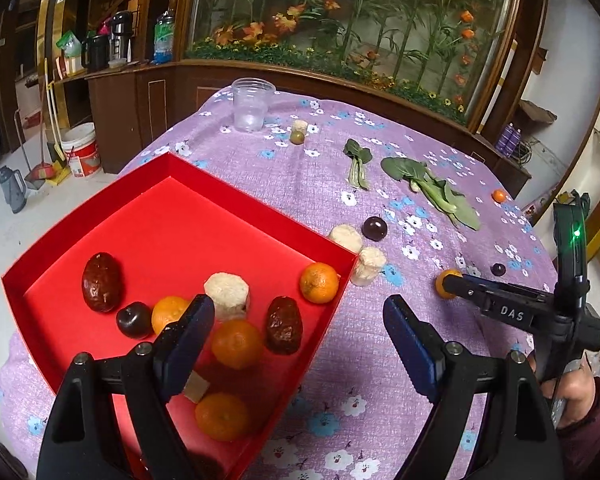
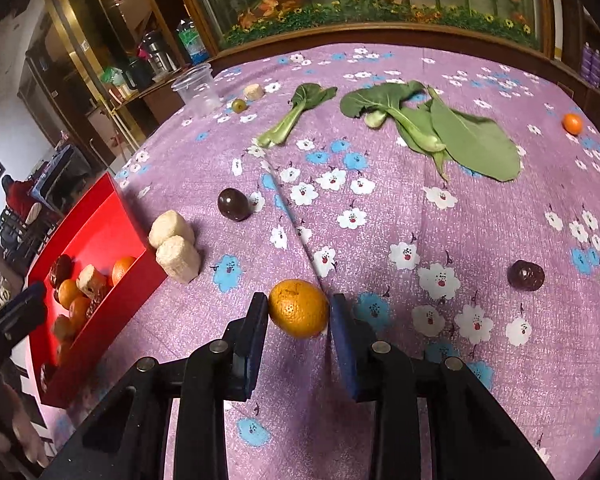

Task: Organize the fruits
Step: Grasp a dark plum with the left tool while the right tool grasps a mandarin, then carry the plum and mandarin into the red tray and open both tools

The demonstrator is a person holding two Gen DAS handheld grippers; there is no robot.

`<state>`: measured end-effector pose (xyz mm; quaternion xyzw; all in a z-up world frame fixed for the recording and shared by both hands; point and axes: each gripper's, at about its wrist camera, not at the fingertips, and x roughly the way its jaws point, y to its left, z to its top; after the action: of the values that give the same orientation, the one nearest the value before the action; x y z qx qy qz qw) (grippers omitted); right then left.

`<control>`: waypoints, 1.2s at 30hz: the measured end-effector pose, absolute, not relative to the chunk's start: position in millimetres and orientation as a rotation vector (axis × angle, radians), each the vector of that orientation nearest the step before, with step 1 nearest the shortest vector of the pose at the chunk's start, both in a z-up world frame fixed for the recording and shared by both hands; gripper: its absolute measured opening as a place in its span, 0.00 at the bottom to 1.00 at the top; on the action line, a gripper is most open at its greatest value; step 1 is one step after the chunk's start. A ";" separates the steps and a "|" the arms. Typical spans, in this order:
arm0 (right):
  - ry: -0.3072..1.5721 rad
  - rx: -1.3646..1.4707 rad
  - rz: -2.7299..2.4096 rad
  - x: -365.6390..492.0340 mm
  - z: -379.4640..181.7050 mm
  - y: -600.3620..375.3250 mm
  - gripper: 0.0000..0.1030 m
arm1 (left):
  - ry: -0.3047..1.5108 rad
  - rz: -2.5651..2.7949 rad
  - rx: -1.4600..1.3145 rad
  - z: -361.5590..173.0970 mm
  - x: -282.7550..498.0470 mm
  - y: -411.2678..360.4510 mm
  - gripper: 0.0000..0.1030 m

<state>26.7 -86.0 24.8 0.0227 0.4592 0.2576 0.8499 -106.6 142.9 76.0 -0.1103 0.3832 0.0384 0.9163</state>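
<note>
A red box [image 1: 256, 216] on the purple floral cloth holds several oranges, two brown dates, a dark plum and a pale cut chunk. My left gripper [image 1: 298, 340] is open and empty above the box's near right corner. My right gripper [image 2: 299, 312] is shut on an orange [image 2: 299, 308] at the cloth, right of the box [image 2: 100, 216]; it also shows in the left wrist view [image 1: 446, 284]. Loose on the cloth: a dark plum [image 2: 233, 204], a dark date [image 2: 525, 275], a small orange [image 2: 572, 123], a green fruit [image 2: 239, 105].
Two pale chunks [image 2: 176, 246] stand against the box's right wall. Bok choy leaves [image 2: 440, 128] lie in the far middle. A clear plastic cup [image 1: 252, 104] and another pale chunk [image 1: 300, 126] stand at the far edge. A wooden cabinet with flowers runs behind the table.
</note>
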 end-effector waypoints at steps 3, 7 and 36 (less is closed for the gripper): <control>0.943 0.030 0.532 28.1 24.0 -79.5 0.35 | 0.800 0.084 -0.218 75.5 -102.9 139.5 0.83; 0.926 0.053 0.549 33.4 20.2 -78.3 0.36 | 0.815 0.085 -0.211 75.1 -96.7 138.1 0.83; 0.895 0.306 0.566 48.2 26.0 -131.8 0.34 | 1.105 -0.051 0.022 20.7 75.2 58.0 0.23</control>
<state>48.2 -131.8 26.0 0.1453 0.4252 0.2690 0.8519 75.2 58.0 20.7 0.0102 0.5247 -0.0245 0.8509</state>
